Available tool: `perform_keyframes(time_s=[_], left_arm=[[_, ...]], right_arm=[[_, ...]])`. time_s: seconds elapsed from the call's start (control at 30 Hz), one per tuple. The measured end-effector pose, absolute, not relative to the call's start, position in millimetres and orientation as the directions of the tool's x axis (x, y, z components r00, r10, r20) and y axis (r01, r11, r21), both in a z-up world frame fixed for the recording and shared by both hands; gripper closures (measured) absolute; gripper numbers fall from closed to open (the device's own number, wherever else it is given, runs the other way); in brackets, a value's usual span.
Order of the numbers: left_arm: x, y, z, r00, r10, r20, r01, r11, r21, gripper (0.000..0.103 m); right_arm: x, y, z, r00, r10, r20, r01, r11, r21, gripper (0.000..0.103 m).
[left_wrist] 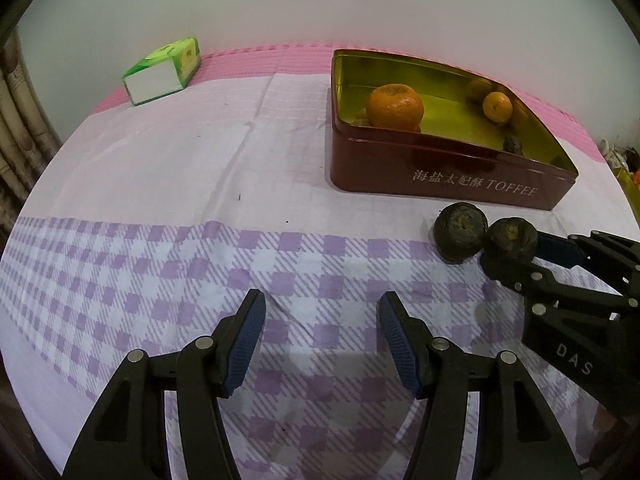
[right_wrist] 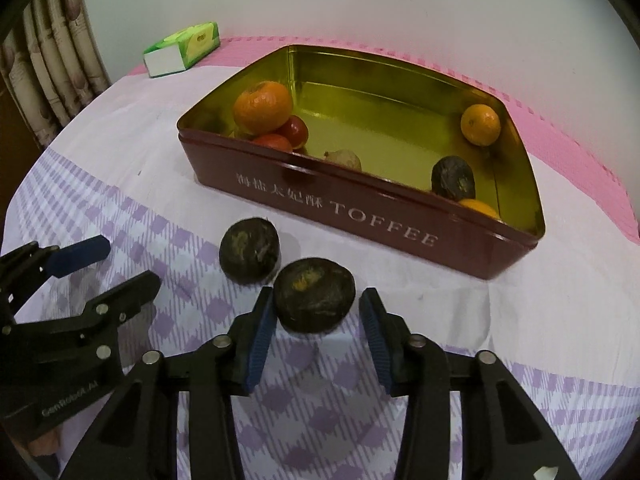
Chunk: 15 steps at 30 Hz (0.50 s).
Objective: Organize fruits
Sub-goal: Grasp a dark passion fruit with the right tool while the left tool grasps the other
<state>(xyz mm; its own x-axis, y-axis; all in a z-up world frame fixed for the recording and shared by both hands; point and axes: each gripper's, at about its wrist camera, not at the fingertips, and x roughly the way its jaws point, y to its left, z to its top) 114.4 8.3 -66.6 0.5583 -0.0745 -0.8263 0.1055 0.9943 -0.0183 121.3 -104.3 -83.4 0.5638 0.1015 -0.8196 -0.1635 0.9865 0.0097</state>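
The right gripper (right_wrist: 318,320) brackets a dark, shrivelled fruit (right_wrist: 314,295) before the toffee tin (right_wrist: 360,208), left pad touching, right apart; left gripper (left_wrist: 322,332) gapes, empty.

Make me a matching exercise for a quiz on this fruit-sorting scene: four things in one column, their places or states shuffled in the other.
Things:
1. large orange
2. near dark fruit
3. tissue pack
4. left hand-held gripper

Places or states:
A. at the far edge of the cloth
B. open over bare cloth
C. between the right hand-held gripper's fingers
D. inside the toffee tin

Pairs: 1-D, 2-C, 3-A, 4-B
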Motion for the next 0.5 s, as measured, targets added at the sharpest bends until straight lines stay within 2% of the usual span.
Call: perform_keyframes(time_s=[0.5], left_arm=[[115.7,4.4,-67.0,0.552,-0.079,-0.83,0.112,0.994,-0.021,0.04]], right_arm=[[111.6,-130.8,-83.2,0.569,0.085,-0.818,-0.12,0.993,0.02,0.069]])
